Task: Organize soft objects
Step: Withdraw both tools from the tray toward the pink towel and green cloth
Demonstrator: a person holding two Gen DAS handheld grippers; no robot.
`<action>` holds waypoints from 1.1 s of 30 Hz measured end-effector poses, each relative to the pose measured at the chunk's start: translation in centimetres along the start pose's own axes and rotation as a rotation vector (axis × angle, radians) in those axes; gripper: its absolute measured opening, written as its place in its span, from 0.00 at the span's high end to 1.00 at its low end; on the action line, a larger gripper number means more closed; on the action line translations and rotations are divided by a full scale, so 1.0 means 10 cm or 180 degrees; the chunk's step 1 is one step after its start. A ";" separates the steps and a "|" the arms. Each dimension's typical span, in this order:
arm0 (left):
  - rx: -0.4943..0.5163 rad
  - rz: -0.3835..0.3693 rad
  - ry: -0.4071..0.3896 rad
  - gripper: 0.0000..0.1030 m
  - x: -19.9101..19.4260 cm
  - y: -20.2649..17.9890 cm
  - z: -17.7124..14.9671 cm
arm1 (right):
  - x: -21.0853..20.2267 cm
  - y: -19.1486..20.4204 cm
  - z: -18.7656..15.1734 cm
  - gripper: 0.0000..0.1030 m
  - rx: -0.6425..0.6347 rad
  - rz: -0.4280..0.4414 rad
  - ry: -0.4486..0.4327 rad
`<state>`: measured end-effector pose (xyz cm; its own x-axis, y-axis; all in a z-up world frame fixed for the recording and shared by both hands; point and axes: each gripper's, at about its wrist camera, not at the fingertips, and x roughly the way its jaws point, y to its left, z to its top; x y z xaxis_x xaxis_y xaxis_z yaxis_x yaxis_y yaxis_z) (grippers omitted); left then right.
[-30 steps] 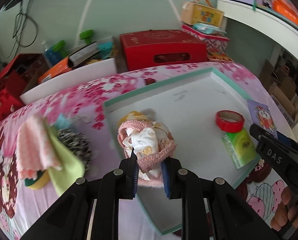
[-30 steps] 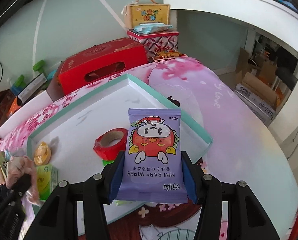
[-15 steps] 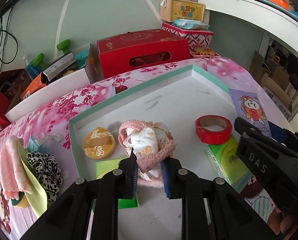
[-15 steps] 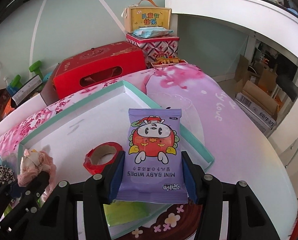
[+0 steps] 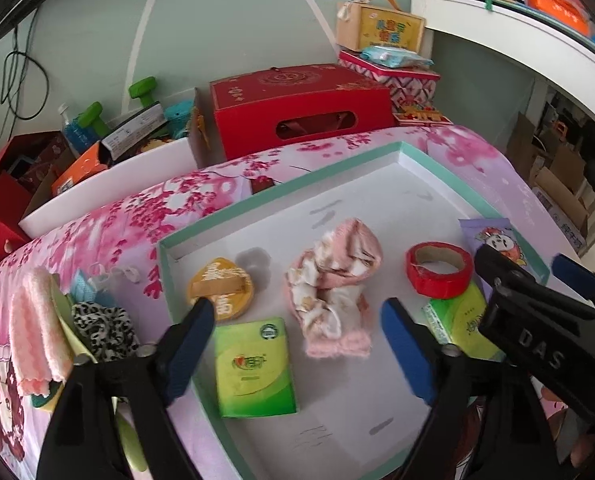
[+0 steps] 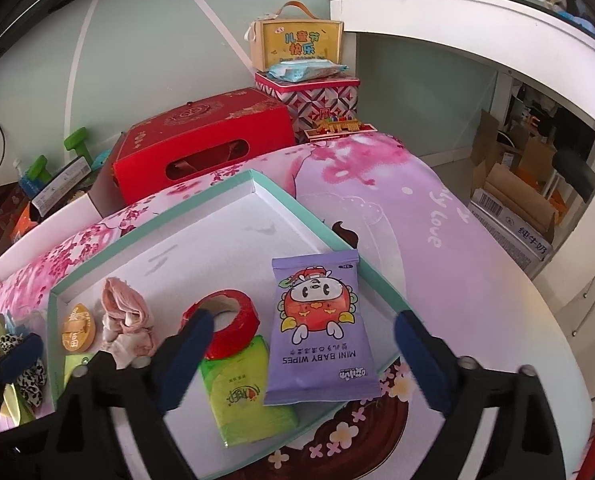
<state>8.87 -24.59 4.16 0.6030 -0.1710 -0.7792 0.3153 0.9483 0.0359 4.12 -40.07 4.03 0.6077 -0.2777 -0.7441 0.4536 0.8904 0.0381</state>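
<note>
From my left wrist camera, the left gripper (image 5: 297,344) has its jaws opening wide, and nothing is pressed between the blue pads. The pink cloth bundle (image 5: 333,288) lies crumpled on the white floor of the teal-rimmed tray (image 5: 281,194), ahead of the fingertips and clear of both. Inside the tray, left of the bundle, I see a round gold tin (image 5: 222,293); nearer my fingers lies a green tissue pack (image 5: 253,368). Right of the bundle sits a red tape roll (image 5: 437,268), touching a second green pack (image 5: 461,320). Outside the tray's left rim, on the flowered cover, rest a pink towel (image 5: 33,320) and a leopard-print cloth (image 5: 105,332). The right gripper (image 5: 537,320) crosses the tray's right side.

From my right wrist camera, the right gripper (image 6: 301,348) is also opening its jaws, spread wide with neither pad touching the purple baby wipes pack (image 6: 317,328) between them. That pack lies across the tray's (image 6: 201,196) right rim, its lower left corner overlapping the green pack (image 6: 245,392). The tape roll (image 6: 221,320) is just left of it, the cloth bundle (image 6: 125,328) farther left.
</note>
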 end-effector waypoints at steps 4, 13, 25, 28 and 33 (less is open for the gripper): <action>-0.0088 0.0132 0.0023 0.10 -0.01 0.11 0.01 | -0.05 0.01 0.00 0.00 -0.0013 -0.0012 0.0013; -0.0312 0.0236 0.0020 0.10 -0.04 0.30 0.01 | -0.09 0.01 0.01 0.00 -0.0015 -0.0056 0.0061; -0.0433 0.0287 0.0083 0.10 -0.17 0.48 -0.08 | -0.23 0.13 -0.02 0.00 -0.0069 -0.0017 0.0092; -0.0443 0.0320 0.0098 0.10 -0.21 0.53 -0.13 | -0.27 0.18 -0.04 0.00 -0.0116 0.0003 0.0091; -0.0515 0.0377 0.0139 0.10 -0.28 0.67 -0.21 | -0.35 0.31 -0.07 0.00 -0.0198 0.0079 0.0065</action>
<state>7.78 -17.21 5.26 0.5955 -0.0473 -0.8019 0.1202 0.9923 0.0307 2.96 -36.06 6.29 0.6045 -0.2483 -0.7570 0.3968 0.9178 0.0159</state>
